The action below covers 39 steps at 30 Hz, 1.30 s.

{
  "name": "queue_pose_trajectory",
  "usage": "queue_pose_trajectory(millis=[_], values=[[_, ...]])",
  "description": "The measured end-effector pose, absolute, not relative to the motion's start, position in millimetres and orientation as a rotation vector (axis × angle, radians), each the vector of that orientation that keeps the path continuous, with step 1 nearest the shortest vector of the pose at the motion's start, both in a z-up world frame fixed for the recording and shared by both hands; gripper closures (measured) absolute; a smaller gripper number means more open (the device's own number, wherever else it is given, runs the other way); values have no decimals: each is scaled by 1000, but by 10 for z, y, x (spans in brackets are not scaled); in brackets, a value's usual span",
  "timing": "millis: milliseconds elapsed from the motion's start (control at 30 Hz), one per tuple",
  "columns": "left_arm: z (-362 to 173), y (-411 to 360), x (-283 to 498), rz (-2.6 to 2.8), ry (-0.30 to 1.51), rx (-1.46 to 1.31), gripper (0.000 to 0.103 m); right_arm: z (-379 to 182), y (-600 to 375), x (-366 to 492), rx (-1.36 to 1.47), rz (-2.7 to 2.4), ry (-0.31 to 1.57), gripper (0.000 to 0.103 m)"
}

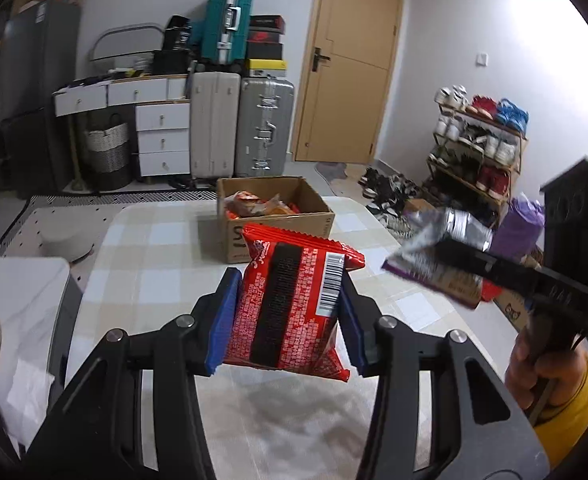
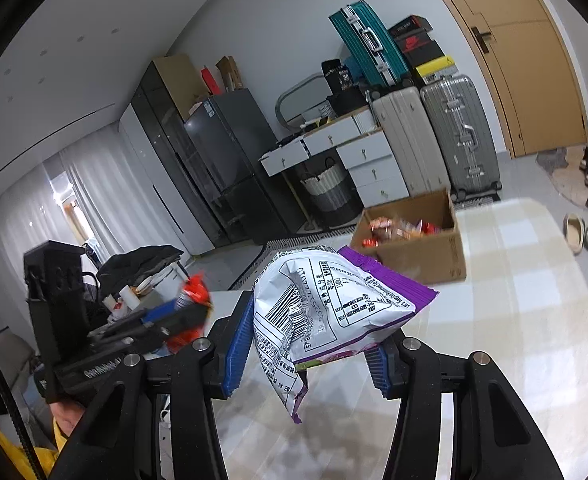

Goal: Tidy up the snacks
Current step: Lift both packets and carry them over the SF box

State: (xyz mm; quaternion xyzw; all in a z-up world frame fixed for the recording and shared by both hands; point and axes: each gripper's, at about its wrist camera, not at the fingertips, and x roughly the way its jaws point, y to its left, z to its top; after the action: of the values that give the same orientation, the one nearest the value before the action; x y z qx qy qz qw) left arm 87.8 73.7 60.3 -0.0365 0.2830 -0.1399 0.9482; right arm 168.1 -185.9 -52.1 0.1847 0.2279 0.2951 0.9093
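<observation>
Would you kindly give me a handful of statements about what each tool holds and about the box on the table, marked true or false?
1. The left tool grips a red snack packet. True.
2. The right tool is open and holds nothing. False: it is shut on a white and purple snack bag.
3. The cardboard box on the checked tablecloth already has snacks inside. True.
4. The red snack packet lies flat on the table. False: it is held up above the tablecloth, between the blue pads.
5. The cardboard box is closed with its flaps taped. False: its top is open.
</observation>
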Motion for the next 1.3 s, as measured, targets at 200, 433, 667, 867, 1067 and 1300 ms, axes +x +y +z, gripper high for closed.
queue_pose_trajectory(millis=[200, 433, 667, 867, 1067, 1300], values=[[488, 901, 541, -275, 578, -92, 59, -773, -1770, 1555, 396, 616, 504, 53], [428, 934, 779, -326, 592, -134, 59, -558, -1747, 1717, 352, 612, 478, 53], [496, 836, 1394, -357, 617, -125, 59, -250, -1680, 2223, 282, 608, 477, 53], [529, 709, 2178, -345, 639, -98, 59, -24, -1669, 2793, 265, 604, 486, 53], [460, 567, 3183, -308, 675, -76, 59, 273, -1709, 3502, 231, 570, 490, 53], [333, 302, 4324, -344, 734, -90, 59, 206, -1769, 4451, 241, 510, 601, 53]])
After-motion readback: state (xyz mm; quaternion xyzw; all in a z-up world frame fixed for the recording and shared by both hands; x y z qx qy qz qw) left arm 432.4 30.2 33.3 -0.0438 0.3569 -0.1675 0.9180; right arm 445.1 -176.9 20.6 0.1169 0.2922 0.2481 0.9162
